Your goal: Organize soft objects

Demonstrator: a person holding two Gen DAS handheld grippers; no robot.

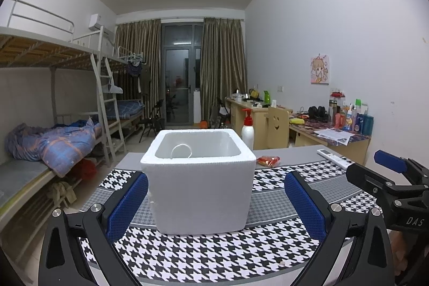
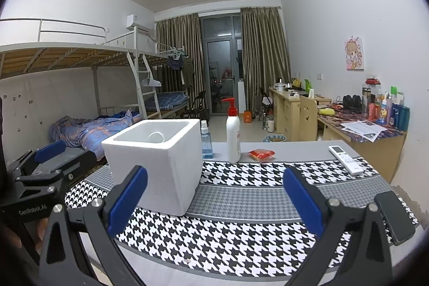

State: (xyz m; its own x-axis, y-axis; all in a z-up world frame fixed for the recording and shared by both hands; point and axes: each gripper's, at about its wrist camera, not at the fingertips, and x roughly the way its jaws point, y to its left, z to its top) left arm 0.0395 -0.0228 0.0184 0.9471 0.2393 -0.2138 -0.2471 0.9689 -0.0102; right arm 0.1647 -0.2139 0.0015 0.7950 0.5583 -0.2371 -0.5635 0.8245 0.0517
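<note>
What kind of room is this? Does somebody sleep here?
Probably a shared dorm bedroom, so yes. There are metal bunk beds with a rumpled blue quilt, and wooden desks along the wall crowded with bottles and papers.

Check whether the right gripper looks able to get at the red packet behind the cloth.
Probably yes. The right gripper is open, and bare houndstooth cloth lies ahead toward the red packet. The pump bottle stands just left of that path.

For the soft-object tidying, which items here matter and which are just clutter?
Job items:
white foam box
white loop inside it
red soft packet
left claw, open
right claw, open

Clutter:
white pump bottle with red top
blue spray bottle
white remote control
black phone
</note>
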